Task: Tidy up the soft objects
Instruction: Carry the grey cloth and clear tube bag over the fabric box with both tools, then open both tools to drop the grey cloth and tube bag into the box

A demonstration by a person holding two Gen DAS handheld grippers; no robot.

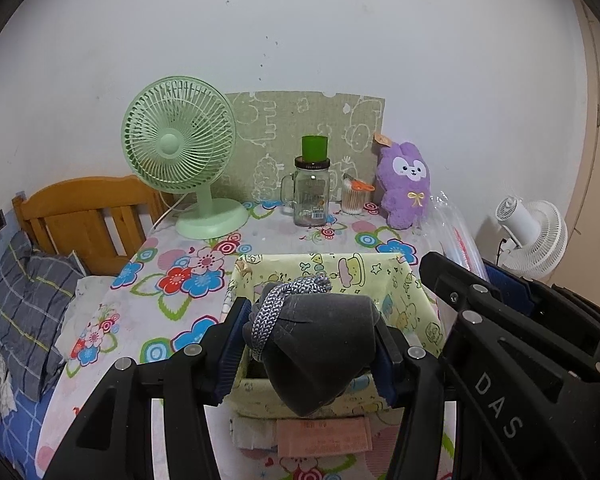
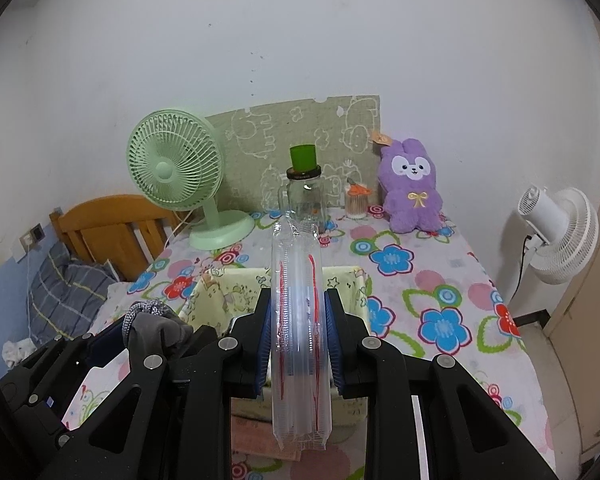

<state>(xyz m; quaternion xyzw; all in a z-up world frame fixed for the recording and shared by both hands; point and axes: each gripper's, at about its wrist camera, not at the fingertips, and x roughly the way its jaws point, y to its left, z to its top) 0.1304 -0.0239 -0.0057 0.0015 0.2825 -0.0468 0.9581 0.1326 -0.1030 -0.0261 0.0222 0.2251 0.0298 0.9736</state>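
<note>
Fan point(image 1: 180, 148) left of jar point(image 1: 311, 196), plush point(image 1: 407, 188) right.

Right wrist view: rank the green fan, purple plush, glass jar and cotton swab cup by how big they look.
1. Green fan
2. Purple plush
3. Glass jar
4. Cotton swab cup
All stand similarly far back, so the order seems reliable.

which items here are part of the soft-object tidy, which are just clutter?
In play: grey cloth bundle in left tongs; clear plastic pack in right tongs; yellow fabric bin; maybe purple plush.

Lying about: green fan, glass jar, swab pot, white fan.
</note>
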